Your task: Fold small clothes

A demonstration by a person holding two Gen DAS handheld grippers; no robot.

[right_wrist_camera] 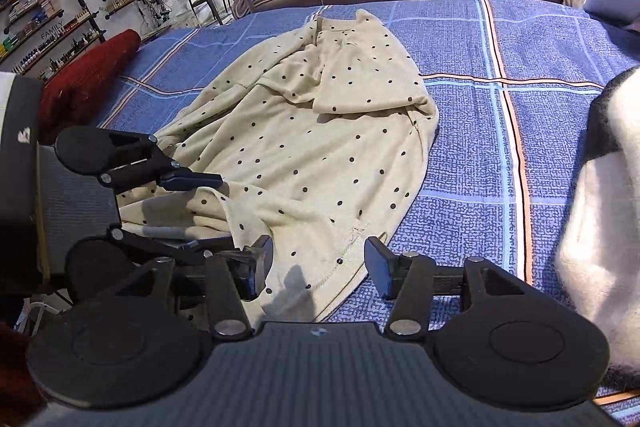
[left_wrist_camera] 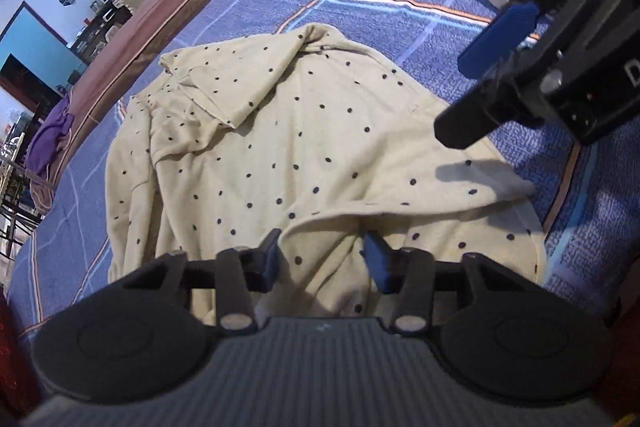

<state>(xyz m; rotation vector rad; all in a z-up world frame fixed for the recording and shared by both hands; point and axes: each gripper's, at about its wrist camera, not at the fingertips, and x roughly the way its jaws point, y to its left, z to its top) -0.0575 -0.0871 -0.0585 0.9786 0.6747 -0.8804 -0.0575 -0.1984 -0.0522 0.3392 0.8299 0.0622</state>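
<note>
Shirt (right_wrist_camera: 304, 147), cream with dark dots, lies crumpled on the blue checked bedspread (right_wrist_camera: 520, 131), filling the middle of both views; it is not yet folded in any tidy way, since the upper part is bunched and one flap is turned over near the top of the heap, and the near hem ripples in loose waves; my judgement is that the folding has barely begun and that flattening, sleeve folds and the final fold are all left to do.

Left gripper (left_wrist_camera: 322, 259) sits at the bottom centre of its own view, its jaws apart with a raised ridge of the near hem between them, though whether the pads touch the cloth I cannot tell; in the right view it enters from the left edge, low over the hem.

Right gripper (right_wrist_camera: 318, 265) is also spread wide, hovering just over the lower right corner of the hem with nothing held; in the left view it reaches in from the upper right.

A furry white and black thing (right_wrist_camera: 600, 207) lies at the right edge; a red cushion (right_wrist_camera: 92, 75) sits at the upper left.
</note>
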